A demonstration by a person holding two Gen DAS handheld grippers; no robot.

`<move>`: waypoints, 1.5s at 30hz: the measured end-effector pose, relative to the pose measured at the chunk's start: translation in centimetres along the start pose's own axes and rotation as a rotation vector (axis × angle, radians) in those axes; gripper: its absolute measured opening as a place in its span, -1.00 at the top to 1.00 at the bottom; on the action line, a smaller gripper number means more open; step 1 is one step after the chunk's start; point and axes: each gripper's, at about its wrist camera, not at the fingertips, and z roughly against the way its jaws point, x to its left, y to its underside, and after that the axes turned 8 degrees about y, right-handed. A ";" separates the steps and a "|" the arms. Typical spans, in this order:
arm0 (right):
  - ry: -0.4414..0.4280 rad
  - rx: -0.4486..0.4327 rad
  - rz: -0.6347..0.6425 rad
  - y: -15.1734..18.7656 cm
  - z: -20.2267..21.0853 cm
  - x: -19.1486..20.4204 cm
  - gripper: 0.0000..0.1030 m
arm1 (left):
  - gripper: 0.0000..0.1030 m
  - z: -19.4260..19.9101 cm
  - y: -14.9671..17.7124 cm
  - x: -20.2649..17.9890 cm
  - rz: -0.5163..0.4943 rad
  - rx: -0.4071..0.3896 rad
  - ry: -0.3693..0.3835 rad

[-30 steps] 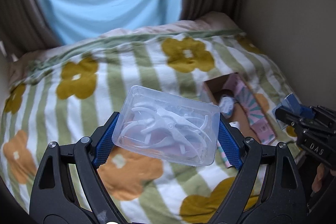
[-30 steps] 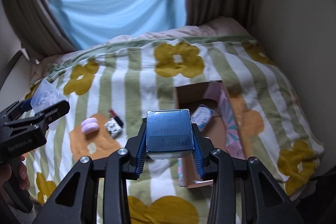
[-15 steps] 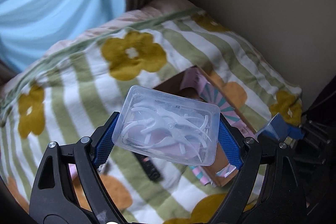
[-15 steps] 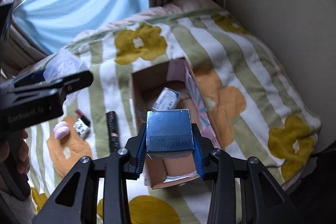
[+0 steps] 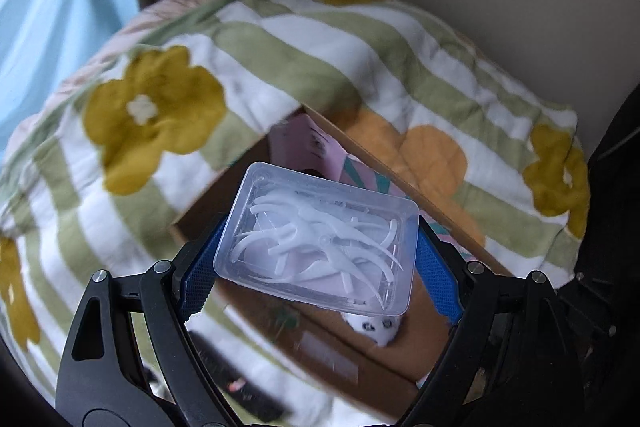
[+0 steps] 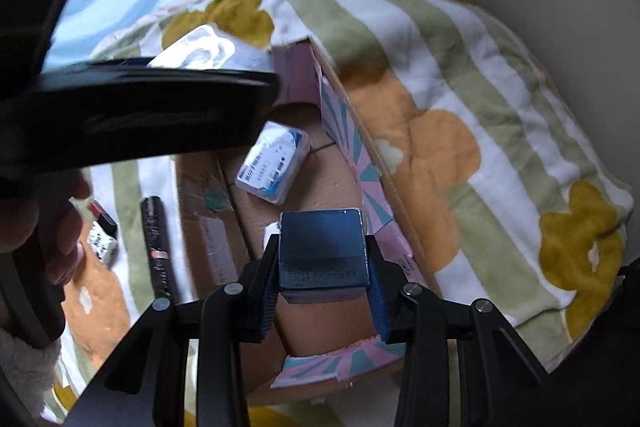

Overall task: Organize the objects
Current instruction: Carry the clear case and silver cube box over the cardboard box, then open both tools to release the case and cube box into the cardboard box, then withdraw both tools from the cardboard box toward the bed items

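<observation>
Above the open cardboard box [image 6: 280,219], a clear case of floss picks [image 5: 316,239] is clamped in the left gripper [image 5: 316,259] jaws and a blue box [image 6: 322,251] in the right gripper [image 6: 322,283] jaws, likely for dropping inside.

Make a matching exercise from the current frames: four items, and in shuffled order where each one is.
Items
1. clear plastic case of floss picks
2. dark blue box
3. white and blue packet
4. black tube

Places
A. lying on the blanket, left of the cardboard box
B. clamped in the left gripper
C. lying inside the cardboard box
D. clamped in the right gripper

Pairs: 1-B, 2-D, 3-C, 4-A
</observation>
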 end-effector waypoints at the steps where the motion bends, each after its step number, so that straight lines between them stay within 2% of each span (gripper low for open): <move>1: 0.002 0.007 0.003 0.1 -0.7 0.1 0.32 | -0.67 -1.3 0.0 0.0 -0.011 0.014 0.003; 8: 0.031 0.031 0.051 1.0 -4.8 1.0 0.32 | -0.67 -7.9 0.8 0.1 -0.047 0.086 0.035; 11: 0.038 0.041 0.055 1.3 -5.9 1.0 0.32 | -0.67 -9.4 1.2 -0.1 -0.051 0.106 0.046; 19: 0.033 0.061 0.057 1.9 -7.2 1.2 0.32 | -0.67 -10.7 1.5 -0.7 -0.101 0.128 0.027; 23: -0.001 0.043 0.036 2.0 -6.9 1.0 0.28 | -0.68 -10.5 1.3 -1.2 -0.133 0.121 0.030; 24: -0.023 0.037 0.033 2.1 -6.7 1.0 0.07 | -0.72 -10.4 1.3 -1.3 -0.136 0.116 0.030; 25: -0.042 0.028 0.030 2.1 -6.4 0.9 -0.31 | -0.80 -10.2 1.3 -1.4 -0.137 0.119 0.040; 26: -0.057 0.016 0.027 2.1 -6.1 0.9 -0.50 | -0.99 -10.2 1.2 -1.4 -0.137 0.122 0.046; 28: -0.079 -0.002 0.024 2.3 -5.7 1.0 -0.85 | -0.99 -9.8 1.2 -1.6 -0.149 0.109 0.037; 29: -0.086 -0.007 0.023 2.4 -5.5 1.1 -0.95 | -0.99 -9.7 1.2 -1.7 -0.151 0.110 0.037; 40: -0.082 -0.018 0.030 3.0 -5.1 1.3 -0.99 | -0.99 -9.1 1.5 -1.6 -0.145 0.134 0.031; 45: -0.082 -0.047 0.036 2.7 -3.3 1.1 -0.99 | -0.99 -7.8 1.6 -1.5 -0.126 0.136 0.021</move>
